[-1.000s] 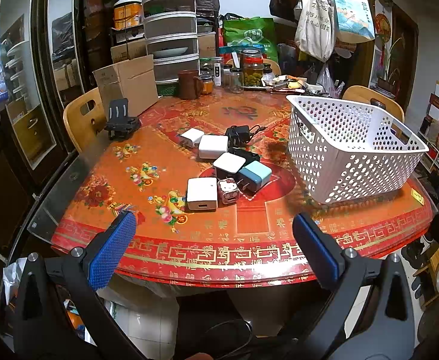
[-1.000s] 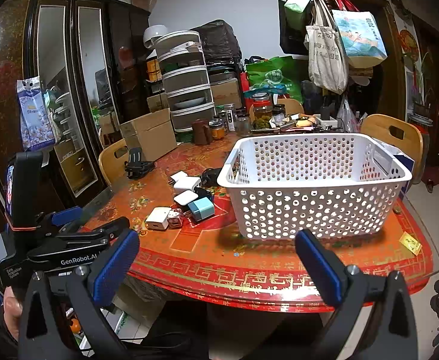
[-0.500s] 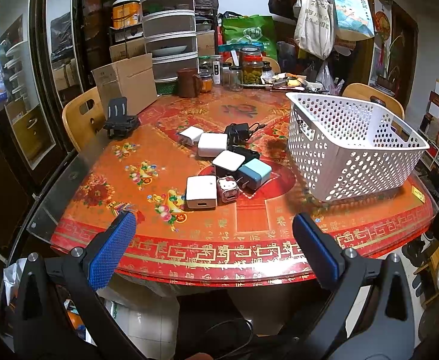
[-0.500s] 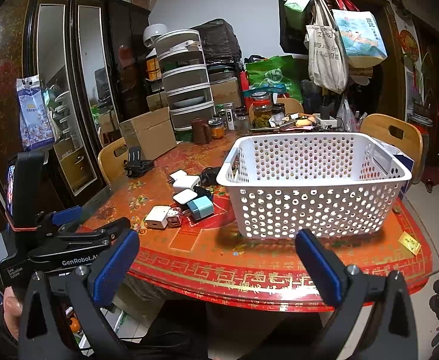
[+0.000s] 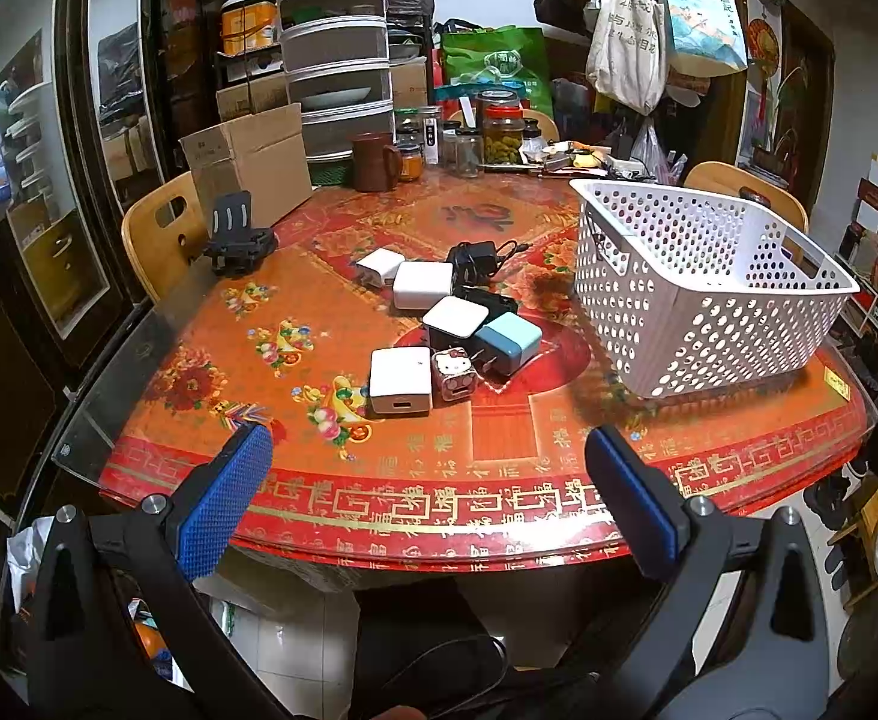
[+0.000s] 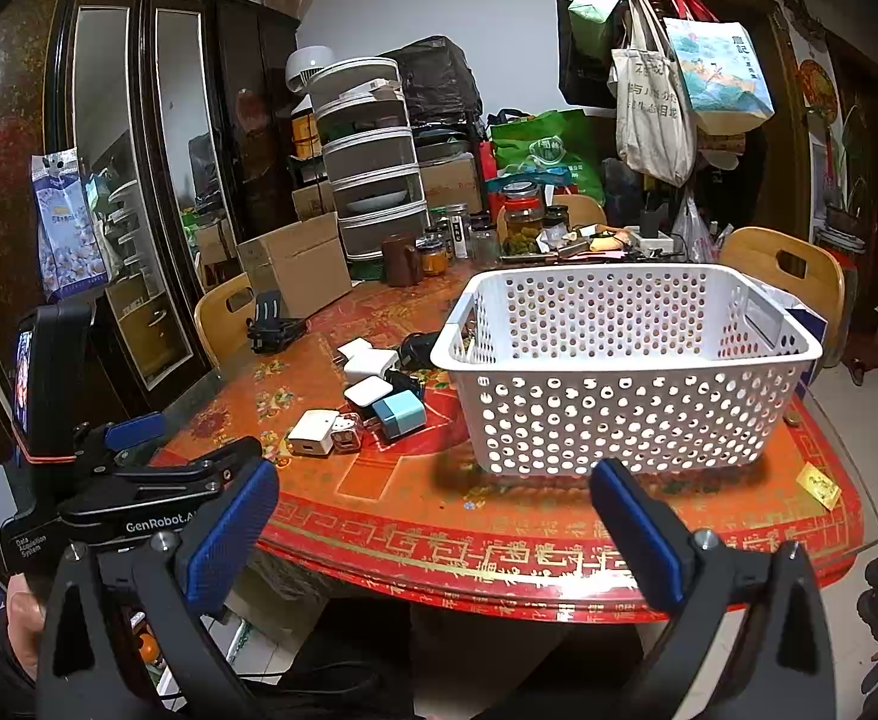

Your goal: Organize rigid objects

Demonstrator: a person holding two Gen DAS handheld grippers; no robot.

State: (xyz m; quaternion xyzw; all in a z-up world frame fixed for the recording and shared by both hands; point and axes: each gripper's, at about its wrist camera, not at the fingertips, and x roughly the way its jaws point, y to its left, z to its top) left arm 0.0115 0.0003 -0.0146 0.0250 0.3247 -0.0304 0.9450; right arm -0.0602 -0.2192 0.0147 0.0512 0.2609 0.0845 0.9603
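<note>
Several chargers lie in a cluster mid-table: a white cube charger (image 5: 400, 380) (image 6: 312, 433), a small Hello Kitty cube (image 5: 454, 374) (image 6: 346, 432), a light blue charger (image 5: 508, 342) (image 6: 399, 414), more white ones (image 5: 422, 285) and a black adapter with cable (image 5: 475, 253). An empty white perforated basket (image 5: 703, 324) (image 6: 619, 420) stands to their right. My left gripper (image 5: 426, 492) is open and empty, before the table's near edge. My right gripper (image 6: 432, 519) is open and empty, in front of the basket.
The red patterned round table (image 5: 499, 504) has jars, a brown mug (image 5: 372, 162) and a cardboard box (image 5: 246, 159) at the back. A black phone stand (image 5: 237, 240) sits at the left. Wooden chairs (image 5: 159, 234) surround the table. The left gripper body (image 6: 78, 480) shows at the right view's left.
Both views have crept slightly closer to the table. No object has moved and both grippers stay open.
</note>
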